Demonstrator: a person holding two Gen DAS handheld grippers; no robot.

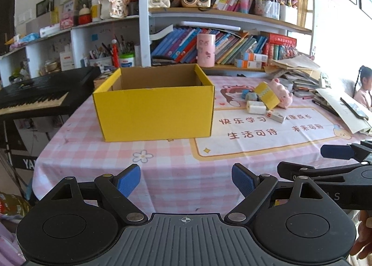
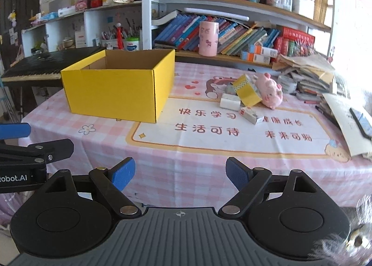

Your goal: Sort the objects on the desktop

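Both grippers, left gripper (image 1: 186, 182) and right gripper (image 2: 180, 174), gape empty above the table's near edge. Ahead-left stands the yellow box (image 1: 154, 112), interior partly hidden; ahead-right, small items (image 2: 250, 96) overlap. Only the left view catches a person (image 1: 363, 89), cropped.

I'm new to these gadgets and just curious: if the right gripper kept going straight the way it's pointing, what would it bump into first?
Probably the pink checked tablecloth on the table's near edge; the open right gripper tilts downward toward bare cloth there. Depth is hard to judge.
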